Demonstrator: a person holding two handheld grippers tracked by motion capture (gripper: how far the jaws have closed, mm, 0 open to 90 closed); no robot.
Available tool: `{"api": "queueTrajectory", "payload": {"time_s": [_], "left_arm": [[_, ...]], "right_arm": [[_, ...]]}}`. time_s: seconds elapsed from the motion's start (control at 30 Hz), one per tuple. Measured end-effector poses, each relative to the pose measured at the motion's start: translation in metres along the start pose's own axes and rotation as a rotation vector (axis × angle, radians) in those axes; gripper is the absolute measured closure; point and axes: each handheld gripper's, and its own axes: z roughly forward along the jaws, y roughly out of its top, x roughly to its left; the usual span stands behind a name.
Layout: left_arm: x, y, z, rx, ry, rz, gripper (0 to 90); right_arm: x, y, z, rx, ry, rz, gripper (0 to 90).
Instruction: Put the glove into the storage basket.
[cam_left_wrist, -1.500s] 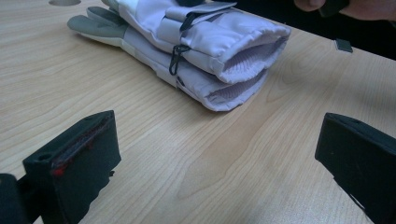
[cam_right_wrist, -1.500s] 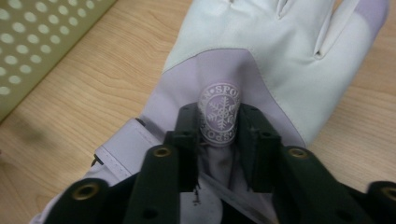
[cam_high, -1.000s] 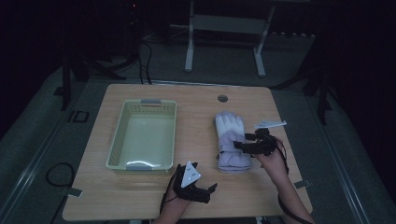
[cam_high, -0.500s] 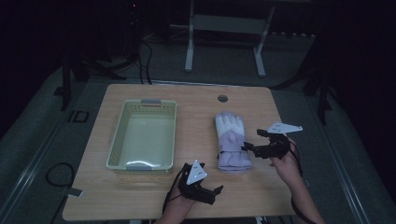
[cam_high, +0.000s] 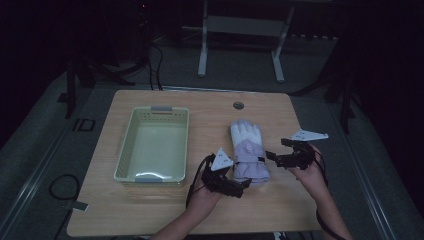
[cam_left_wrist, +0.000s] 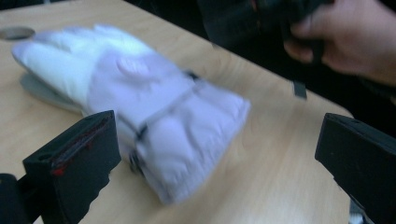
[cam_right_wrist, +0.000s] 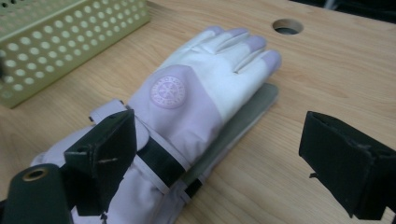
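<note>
A white and lavender winter glove (cam_high: 247, 150) lies flat on the wooden table (cam_high: 300, 205), fingers pointing away from me. In the right gripper view the glove (cam_right_wrist: 187, 98) has a round logo, a black wrist strap and a grey layer showing under its edge. My left gripper (cam_high: 245, 184) is open just off the cuff's near left corner; in its own view the glove's cuff (cam_left_wrist: 187, 140) lies between its wide-apart jaws (cam_left_wrist: 219, 163). My right gripper (cam_high: 272, 156) is open beside the cuff's right side, and its jaws (cam_right_wrist: 224, 158) hold nothing.
A pale green perforated basket (cam_high: 125, 150) stands empty left of the glove, and its wall (cam_right_wrist: 60, 37) shows in the right gripper view. A round cable hole (cam_high: 238, 105) sits in the table beyond the glove's fingers. A metal stand (cam_high: 240, 45) is on the floor behind.
My left gripper has moved right and forward, up to the glove's cuff. The right gripper has shifted slightly right and stays beside the cuff. The glove has not moved.
</note>
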Motion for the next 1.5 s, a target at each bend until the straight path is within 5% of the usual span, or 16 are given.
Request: {"api": "queueTrajectory", "payload": {"time_s": [0.1, 0.2, 0.3, 0.33, 0.57, 0.67, 0.87, 1.0, 1.23, 1.33, 1.5], "left_arm": [[0.01, 0.017, 0.006, -0.001, 0.004, -0.021, 0.1], [0.022, 0.036, 0.016, -0.011, 0.032, -0.038, 0.1], [0.027, 0.043, 0.023, -0.007, 0.035, -0.042, 0.1], [0.03, 0.046, 0.027, -0.003, 0.042, -0.037, 0.1], [0.049, 0.045, 0.057, 0.077, 0.089, -0.068, 0.1], [0.056, 0.038, 0.065, 0.091, 0.117, -0.087, 14.5], [0.069, 0.023, 0.077, 0.207, 0.156, -0.15, 15.9], [0.079, 0.007, 0.087, 0.292, 0.154, -0.201, 15.9], [0.089, -0.008, 0.099, 0.334, 0.094, -0.269, 15.9], [0.096, -0.011, 0.102, 0.342, 0.039, -0.291, 17.6], [0.099, -0.013, 0.104, 0.321, -0.015, -0.273, 32.1]], "right_arm": [[-0.002, -0.001, 0.004, -0.002, 0.0, -0.001, 16.3], [-0.007, 0.001, 0.005, -0.001, -0.037, -0.024, 37.9], [-0.011, 0.003, 0.005, -0.006, -0.021, -0.018, 45.8], [-0.012, 0.006, 0.006, -0.003, -0.01, -0.021, 57.8], [-0.01, 0.007, 0.023, 0.012, 0.015, -0.005, 53.2], [-0.01, 0.003, 0.031, 0.01, 0.007, 0.017, 49.7], [-0.007, -0.002, 0.04, 0.015, 0.008, 0.053, 49.3], [0.001, -0.015, 0.054, 0.086, -0.002, 0.018, 47.6], [-0.006, -0.032, 0.068, 0.154, 0.025, 0.082, 45.1], [-0.012, -0.031, 0.074, 0.182, 0.076, 0.114, 46.6], [-0.017, -0.034, 0.077, 0.181, 0.14, 0.155, 57.9]]}}
